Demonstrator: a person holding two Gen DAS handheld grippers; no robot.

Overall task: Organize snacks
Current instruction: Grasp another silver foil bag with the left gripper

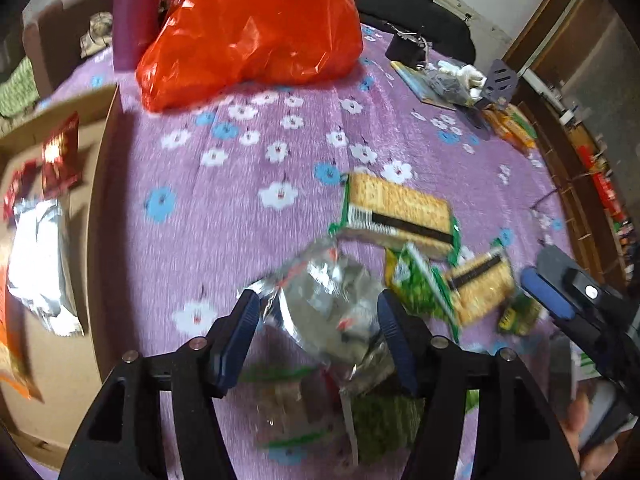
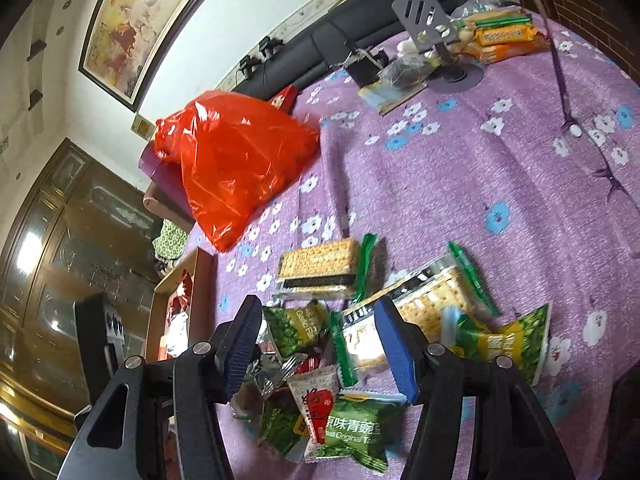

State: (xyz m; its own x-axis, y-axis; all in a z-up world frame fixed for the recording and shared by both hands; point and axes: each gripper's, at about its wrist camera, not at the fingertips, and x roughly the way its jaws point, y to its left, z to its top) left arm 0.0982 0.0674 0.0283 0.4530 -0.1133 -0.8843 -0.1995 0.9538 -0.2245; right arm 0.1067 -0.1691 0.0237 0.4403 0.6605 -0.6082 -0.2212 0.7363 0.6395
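Observation:
A crinkled silver snack packet [image 1: 324, 304] lies between the fingers of my left gripper [image 1: 316, 300], its edges close to both blue pads; the pads do not visibly press on it. Beyond it on the purple flowered cloth lie two cracker packs [image 1: 396, 212] [image 1: 480, 288] and a green pea packet [image 1: 420, 284]. My right gripper [image 2: 318, 320] hangs open over the same pile: a garlic pea packet [image 2: 296, 328], a red-and-white packet [image 2: 316, 396], a green pea pack [image 2: 352, 432] and the cracker packs [image 2: 320, 264]. It holds nothing. One of its fingers [image 1: 548, 294] shows at the right of the left wrist view.
A cardboard box [image 1: 92, 128] at the left holds red and silver packets [image 1: 40, 264]. A red plastic bag [image 1: 256, 28] sits at the back. A phone stand [image 2: 424, 12], orange biscuit packs [image 2: 504, 36] and small clutter lie at the far right.

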